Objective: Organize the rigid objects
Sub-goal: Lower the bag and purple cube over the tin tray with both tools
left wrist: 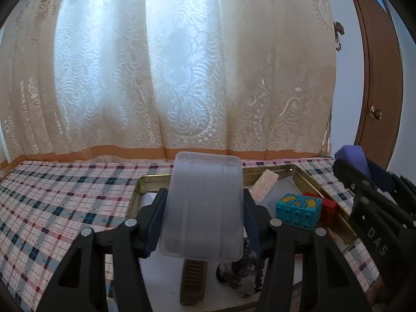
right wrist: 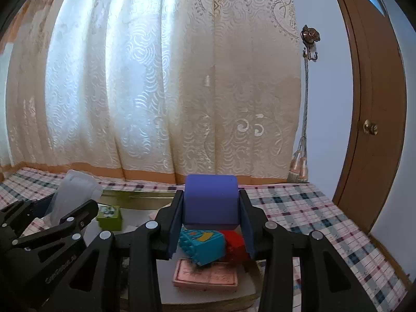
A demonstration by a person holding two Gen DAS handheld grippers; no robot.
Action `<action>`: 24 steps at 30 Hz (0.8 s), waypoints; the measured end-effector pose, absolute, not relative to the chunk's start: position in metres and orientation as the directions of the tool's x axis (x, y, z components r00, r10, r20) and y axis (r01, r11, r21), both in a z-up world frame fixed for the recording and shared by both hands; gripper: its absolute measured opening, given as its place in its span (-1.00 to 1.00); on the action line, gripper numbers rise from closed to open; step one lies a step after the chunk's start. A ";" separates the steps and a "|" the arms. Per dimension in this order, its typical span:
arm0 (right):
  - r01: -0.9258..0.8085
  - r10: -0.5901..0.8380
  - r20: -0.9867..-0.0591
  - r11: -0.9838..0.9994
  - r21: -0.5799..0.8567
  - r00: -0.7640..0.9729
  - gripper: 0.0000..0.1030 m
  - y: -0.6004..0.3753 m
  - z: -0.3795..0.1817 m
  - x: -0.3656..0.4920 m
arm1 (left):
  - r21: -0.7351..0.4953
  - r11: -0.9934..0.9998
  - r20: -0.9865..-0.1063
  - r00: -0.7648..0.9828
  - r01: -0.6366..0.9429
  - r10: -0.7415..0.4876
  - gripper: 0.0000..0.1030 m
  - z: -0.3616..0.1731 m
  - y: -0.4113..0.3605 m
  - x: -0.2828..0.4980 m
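Observation:
My left gripper is shut on a clear plastic container and holds it tilted above the gold-rimmed tray. My right gripper is shut on a blue box, held above the same tray. In the tray lie a teal toy block, a red block, a pink patterned slab, a brown ridged piece and a dark crumpled thing. The right wrist view shows the teal block, red block, a pink slab and a green box.
A plaid cloth covers the table. A cream lace curtain hangs close behind it. A brown door stands at the right. The right gripper's body shows at the right edge of the left wrist view.

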State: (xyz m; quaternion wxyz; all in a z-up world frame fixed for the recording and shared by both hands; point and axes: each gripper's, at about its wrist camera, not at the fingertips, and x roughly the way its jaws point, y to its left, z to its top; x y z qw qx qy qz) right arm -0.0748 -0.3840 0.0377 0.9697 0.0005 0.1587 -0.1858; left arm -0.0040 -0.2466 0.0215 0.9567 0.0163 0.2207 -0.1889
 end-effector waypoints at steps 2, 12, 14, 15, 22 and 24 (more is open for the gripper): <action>0.363 -0.362 -0.315 0.930 -0.059 0.877 -0.17 -0.387 0.037 -0.072 | -0.052 0.928 -0.437 0.827 0.370 -0.354 0.05 0.019 -0.249 -0.002; 0.356 -0.352 -0.355 0.933 -0.057 0.866 -0.17 -0.390 0.030 -0.058 | -0.076 0.924 -0.475 0.801 0.374 -0.363 0.05 0.011 -0.257 0.007; 0.357 -0.354 -0.363 0.932 -0.060 0.862 -0.17 -0.390 0.029 -0.056 | -0.079 0.923 -0.479 0.798 0.376 -0.366 0.05 0.010 -0.259 0.008; 0.360 -0.357 -0.369 0.931 -0.063 0.858 -0.17 -0.391 0.028 -0.055 | -0.078 0.923 -0.481 0.797 0.377 -0.366 0.05 0.010 -0.259 0.008; 0.368 -0.357 -0.394 0.928 -0.051 0.847 -0.17 -0.397 0.024 -0.047 | -0.085 0.925 -0.490 0.793 0.370 -0.362 0.05 0.007 -0.258 0.012; 0.368 -0.353 -0.400 0.929 -0.042 0.846 -0.17 -0.399 0.023 -0.045 | -0.085 0.926 -0.494 0.792 0.368 -0.360 0.05 0.006 -0.260 0.013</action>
